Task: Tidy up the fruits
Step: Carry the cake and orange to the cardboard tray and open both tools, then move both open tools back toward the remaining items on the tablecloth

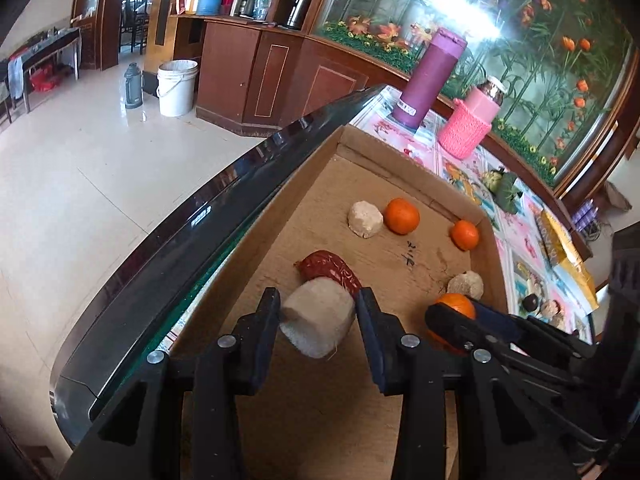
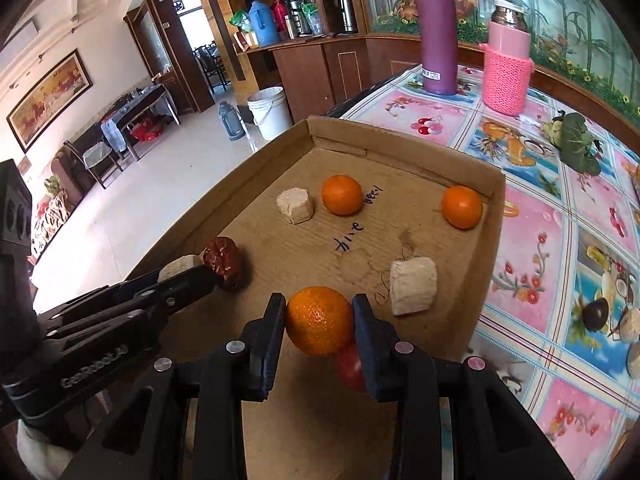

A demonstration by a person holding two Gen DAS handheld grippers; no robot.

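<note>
Left tongs [image 1: 318, 312]: clamped on a pale chunk [image 1: 318, 320]
Right tongs [image 2: 319, 320]: clamped on an orange [image 2: 318, 320]
Both: over cardboard tray [image 2: 400, 152]

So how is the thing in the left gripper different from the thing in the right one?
The left gripper squeezes a pale cylinder-shaped chunk; the right gripper squeezes a bright orange. The chunk looks rough and flat-ended; the orange is round and shiny. Both hang above the cardboard tray.

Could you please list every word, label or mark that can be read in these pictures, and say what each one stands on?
"GenRobot.AI": embossed on the left gripper, seen from the right wrist view.
Handwritten ink marks on the cardboard tray floor: not legible.
White label on the purple flask: too small to read.
</note>
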